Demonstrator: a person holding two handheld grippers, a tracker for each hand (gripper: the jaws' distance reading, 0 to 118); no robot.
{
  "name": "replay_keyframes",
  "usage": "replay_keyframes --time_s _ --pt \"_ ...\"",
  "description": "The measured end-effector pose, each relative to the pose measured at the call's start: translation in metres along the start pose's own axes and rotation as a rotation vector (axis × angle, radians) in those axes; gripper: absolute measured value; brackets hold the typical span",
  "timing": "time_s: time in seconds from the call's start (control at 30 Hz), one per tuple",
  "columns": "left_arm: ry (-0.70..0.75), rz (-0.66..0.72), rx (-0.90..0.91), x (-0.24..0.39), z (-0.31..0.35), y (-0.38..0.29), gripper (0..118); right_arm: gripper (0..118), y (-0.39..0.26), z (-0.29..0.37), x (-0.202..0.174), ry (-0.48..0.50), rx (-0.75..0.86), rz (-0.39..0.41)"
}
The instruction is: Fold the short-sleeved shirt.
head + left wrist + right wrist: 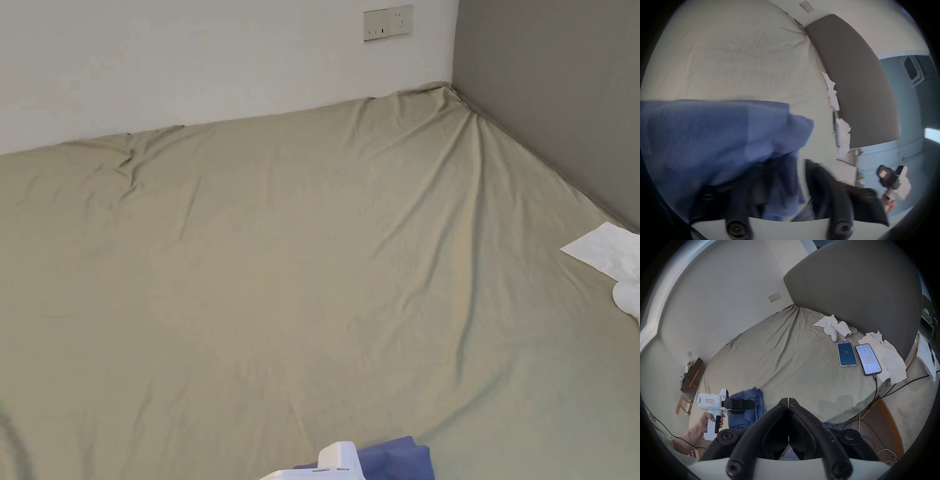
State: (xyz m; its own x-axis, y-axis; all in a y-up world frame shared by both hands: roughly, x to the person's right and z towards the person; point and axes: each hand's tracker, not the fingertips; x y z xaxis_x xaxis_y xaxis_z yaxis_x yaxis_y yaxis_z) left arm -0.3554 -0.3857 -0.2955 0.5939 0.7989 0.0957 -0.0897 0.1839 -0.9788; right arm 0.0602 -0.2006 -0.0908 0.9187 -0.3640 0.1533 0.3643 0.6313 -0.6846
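Observation:
The blue short-sleeved shirt (394,459) lies bunched at the near edge of the bed (281,262), which has a khaki sheet. In the left gripper view the shirt (713,138) is draped over the left jaw and hangs down between the jaws. My left gripper (786,164) looks open, because a strip of pale sheet shows between the cloth and its right jaw. From the right gripper view, a hand holds the left gripper (752,404) over the shirt (753,395). My right gripper (788,400) is shut on nothing, in front of the bed's near edge.
Two lit phones (846,353) (868,359), one on a cable, lie near the grey headboard (859,288) with crumpled white tissues (830,322). A tissue (603,250) shows at the bed's right edge. A wooden stool (683,404) stands on the floor at the left. Cables trail at the right.

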Motion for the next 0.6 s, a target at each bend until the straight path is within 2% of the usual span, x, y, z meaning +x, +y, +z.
replay_keyframes --time_s 0.07,0.1,0.2,0.23,0.27,0.33,0.4,0.53,0.6 --pt "-0.136 0.089 0.040 0.001 0.014 -0.008 111 1 0.000 -0.002 -0.003 0.006 -0.003 0.006" --pt "-0.160 0.099 0.064 0.002 0.025 -0.011 118 0 0.000 -0.003 -0.005 0.006 -0.004 0.010" --pt "-0.141 0.115 0.146 -0.001 0.064 -0.018 117 0 0.000 -0.004 -0.007 0.018 -0.004 0.011" --pt "-0.116 0.110 0.156 -0.005 0.075 -0.019 109 1 0.000 -0.004 -0.008 0.020 -0.005 0.012" --pt "-0.071 0.091 0.176 -0.008 0.082 -0.020 89 1 0.000 -0.005 -0.009 0.021 -0.006 0.014" --pt "-0.012 0.018 0.128 -0.010 0.086 -0.017 6 0 0.001 -0.008 -0.010 0.025 -0.011 0.017" --pt "0.065 -0.034 0.075 -0.003 0.071 -0.018 3 0 0.000 -0.010 -0.010 0.028 -0.017 0.015" --pt "0.045 -0.102 -0.052 0.009 0.015 -0.017 3 0 -0.004 -0.009 -0.010 0.025 -0.018 -0.001" --pt "0.085 -0.142 -0.096 0.015 -0.015 -0.018 2 1 -0.006 -0.006 -0.004 0.018 -0.020 -0.007"
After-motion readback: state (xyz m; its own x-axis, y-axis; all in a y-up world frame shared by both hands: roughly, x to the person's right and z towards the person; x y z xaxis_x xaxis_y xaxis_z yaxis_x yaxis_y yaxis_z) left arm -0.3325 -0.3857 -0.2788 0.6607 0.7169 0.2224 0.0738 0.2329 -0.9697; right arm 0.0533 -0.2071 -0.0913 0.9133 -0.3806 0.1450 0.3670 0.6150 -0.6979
